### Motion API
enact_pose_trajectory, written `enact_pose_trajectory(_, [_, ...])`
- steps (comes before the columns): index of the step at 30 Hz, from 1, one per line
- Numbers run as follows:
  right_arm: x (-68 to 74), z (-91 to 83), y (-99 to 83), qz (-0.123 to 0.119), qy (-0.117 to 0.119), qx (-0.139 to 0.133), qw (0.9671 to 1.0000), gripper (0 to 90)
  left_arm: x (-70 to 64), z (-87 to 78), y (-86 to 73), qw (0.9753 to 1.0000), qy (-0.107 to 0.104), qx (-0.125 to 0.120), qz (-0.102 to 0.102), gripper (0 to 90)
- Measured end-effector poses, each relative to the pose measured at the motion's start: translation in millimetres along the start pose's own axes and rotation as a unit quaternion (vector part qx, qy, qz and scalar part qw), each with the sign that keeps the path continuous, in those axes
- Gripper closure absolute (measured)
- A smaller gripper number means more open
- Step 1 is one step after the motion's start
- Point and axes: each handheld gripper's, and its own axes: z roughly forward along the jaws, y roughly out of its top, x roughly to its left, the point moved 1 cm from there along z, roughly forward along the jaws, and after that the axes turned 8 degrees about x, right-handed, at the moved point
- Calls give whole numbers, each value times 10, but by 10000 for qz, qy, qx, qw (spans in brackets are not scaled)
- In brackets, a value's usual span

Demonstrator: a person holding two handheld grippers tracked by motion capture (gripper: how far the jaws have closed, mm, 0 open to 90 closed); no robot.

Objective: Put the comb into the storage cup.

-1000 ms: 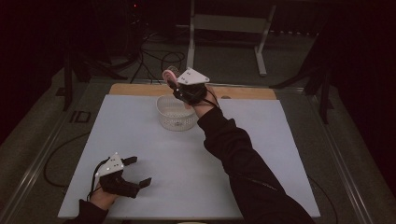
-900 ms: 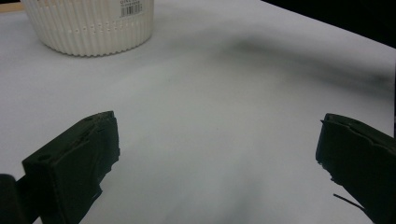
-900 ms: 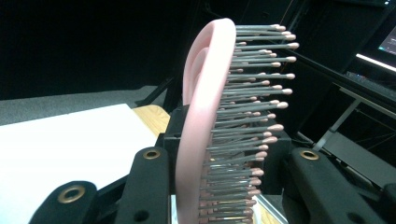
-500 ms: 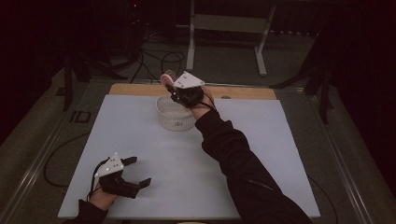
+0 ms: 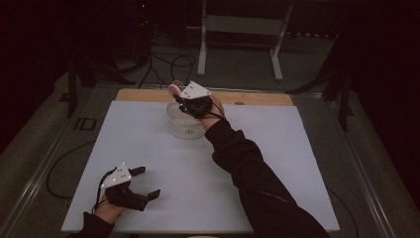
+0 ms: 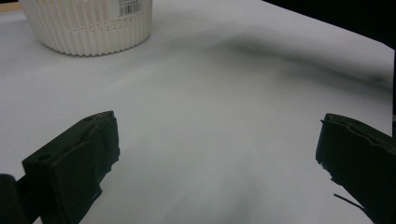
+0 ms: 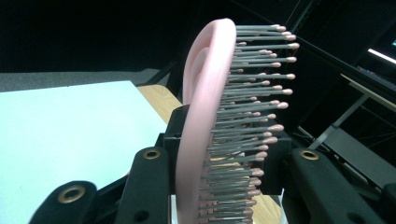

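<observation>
A pink hairbrush (image 7: 205, 116) with grey pink-tipped bristles stands upright between the jaws of my right gripper (image 7: 224, 177), which is shut on it. In the high view that right gripper (image 5: 185, 99) hangs over the far rim of a white ribbed basket (image 5: 184, 124), with the pink hairbrush (image 5: 174, 89) sticking out at its far left. The white ribbed basket (image 6: 88, 25) also appears far off in the left gripper view. My left gripper (image 5: 146, 182) rests on the white table near the front left corner, open, with nothing between its jaws.
The white table top (image 5: 277, 148) ends in a wooden strip (image 5: 257, 98) at the far edge. Beyond it are cables (image 5: 168, 62) and a metal stand (image 5: 237, 29) on a dark floor. My right sleeve (image 5: 247, 168) crosses the table's middle.
The right gripper with the hairbrush has shifted slightly left and toward the basket's far rim. The left gripper has stayed still.
</observation>
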Motion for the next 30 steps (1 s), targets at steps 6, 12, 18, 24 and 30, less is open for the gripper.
enact_pose_trajectory(6, [67, 50, -11, -199, -25, 86, 9998, 641, 2, 0, -3, 10000, -2, 5, 4, 4])
enact_pose_trajectory(12, [112, 100, -19, -272, -38, 138, 9995, 641, 2, 0, -5, 10000, -3, -3, -2, 4])
enact_pose_trajectory(18, [143, 158, -40, -371, -59, 211, 9991, 640, 0, 3, -6, 10000, -10, -9, -10, 4])
enact_pose_trajectory(24, [191, 221, -77, -473, -105, 314, 9983, 640, 1, 0, -8, 10000, -12, -11, -18, 4])
enact_pose_trajectory(30, [226, 268, -96, -585, -181, 369, 9974, 640, 1, 0, -9, 10000, -20, -12, -20, 4])
